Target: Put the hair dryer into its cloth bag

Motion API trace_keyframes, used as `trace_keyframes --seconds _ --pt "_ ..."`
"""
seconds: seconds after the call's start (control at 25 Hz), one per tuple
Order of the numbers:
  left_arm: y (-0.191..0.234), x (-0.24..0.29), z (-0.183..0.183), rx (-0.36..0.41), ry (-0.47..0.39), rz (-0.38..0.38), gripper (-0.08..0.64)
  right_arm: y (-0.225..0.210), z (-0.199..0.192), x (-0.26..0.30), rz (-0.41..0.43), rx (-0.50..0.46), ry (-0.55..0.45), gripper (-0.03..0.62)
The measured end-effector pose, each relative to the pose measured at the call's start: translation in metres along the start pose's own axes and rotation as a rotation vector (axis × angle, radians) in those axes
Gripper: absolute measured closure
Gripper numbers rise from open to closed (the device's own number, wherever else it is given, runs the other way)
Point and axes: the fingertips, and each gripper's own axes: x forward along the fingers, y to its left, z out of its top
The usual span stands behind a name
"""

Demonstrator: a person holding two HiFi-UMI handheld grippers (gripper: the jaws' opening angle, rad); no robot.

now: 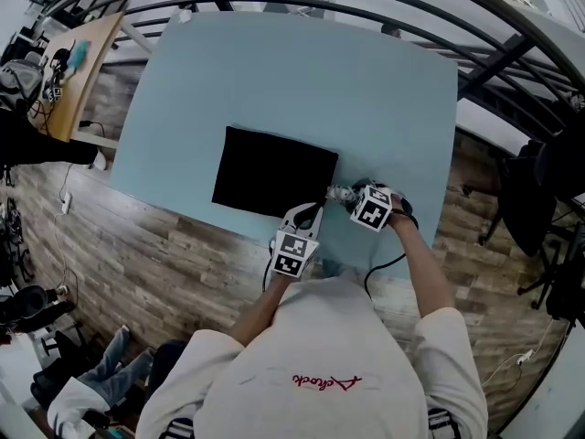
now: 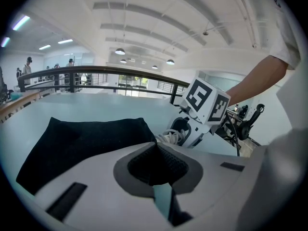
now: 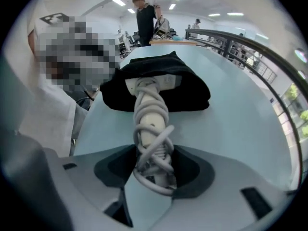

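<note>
The black cloth bag lies flat on the light blue table. My left gripper is at the bag's near right edge, with its jaws shut on the cloth at that corner. The white hair dryer has its grey cord wound round the handle. Its head sits in the mouth of the bag. My right gripper points steeply down, both pads against the cord-wrapped handle. In the head view the dryer shows between the two grippers. The right gripper's marker cube stands just beyond the dryer cord.
The table's near edge runs close under both grippers, with wood floor below. A black cable hangs by the right forearm. A black office chair stands to the right, a wooden desk to the far left. A dark railing runs beyond the table.
</note>
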Motion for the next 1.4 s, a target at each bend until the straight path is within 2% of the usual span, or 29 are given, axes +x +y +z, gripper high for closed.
trace_keyframes --seconds 0.2,0.44,0.64,1.0,1.4 --pt "-0.001 -0.002 0.0 0.001 0.0 -0.004 0.545 0.004 0.006 -0.008 0.033 0.017 0.007 0.359" --pt "0.0 -0.005 0.003 0.001 -0.012 -0.01 0.545 0.007 0.024 -0.029 0.025 -0.011 -0.02 0.368" --pt "-0.002 -0.006 0.005 0.004 -0.015 -0.019 0.545 0.01 0.036 -0.025 0.03 0.016 -0.053 0.37" --pt "-0.002 -0.011 0.012 0.001 -0.035 -0.026 0.545 0.009 0.075 -0.021 0.022 -0.009 -0.105 0.37" --pt "0.001 -0.022 0.015 -0.023 -0.063 -0.046 0.545 0.013 0.117 -0.006 0.019 -0.006 -0.219 0.368"
